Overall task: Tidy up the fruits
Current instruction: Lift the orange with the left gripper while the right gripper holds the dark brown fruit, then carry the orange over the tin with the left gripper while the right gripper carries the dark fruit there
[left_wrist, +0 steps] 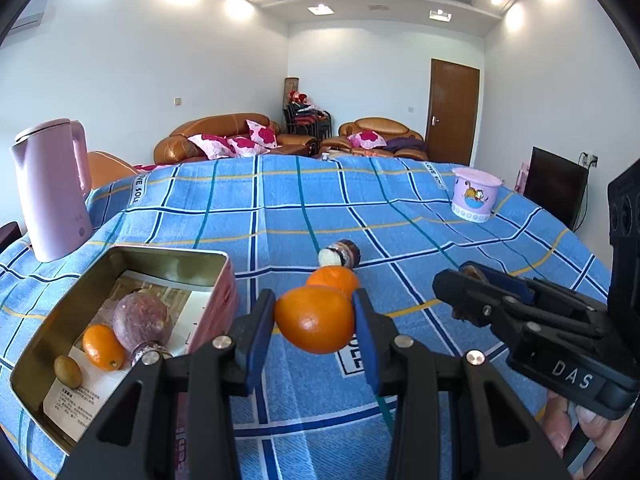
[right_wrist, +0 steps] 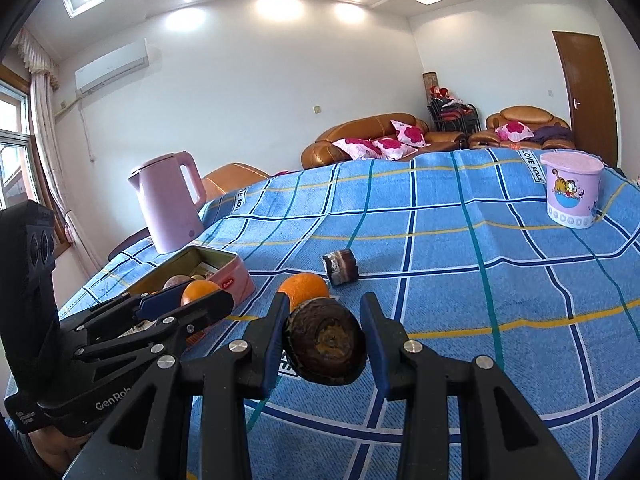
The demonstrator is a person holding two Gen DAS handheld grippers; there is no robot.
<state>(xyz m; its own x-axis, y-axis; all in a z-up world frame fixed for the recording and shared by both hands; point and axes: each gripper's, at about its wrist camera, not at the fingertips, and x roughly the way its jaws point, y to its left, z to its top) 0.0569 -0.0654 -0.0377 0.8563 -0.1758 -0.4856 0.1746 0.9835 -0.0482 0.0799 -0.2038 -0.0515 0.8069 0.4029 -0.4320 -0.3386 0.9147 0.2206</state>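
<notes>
My left gripper is shut on an orange, held just above the blue checked cloth, right of the pink tin. The tin holds a small orange, a purple round fruit and a small brown-green fruit. A second orange lies on the cloth just beyond, and a dark cut fruit piece lies behind it. My right gripper is shut on a dark brown round fruit; it also shows at the right of the left wrist view. The left gripper appears in the right wrist view.
A pink kettle stands at the table's back left behind the tin. A lilac cartoon tub stands at the back right. The blue checked cloth covers the whole table. Sofas and a door lie beyond the far edge.
</notes>
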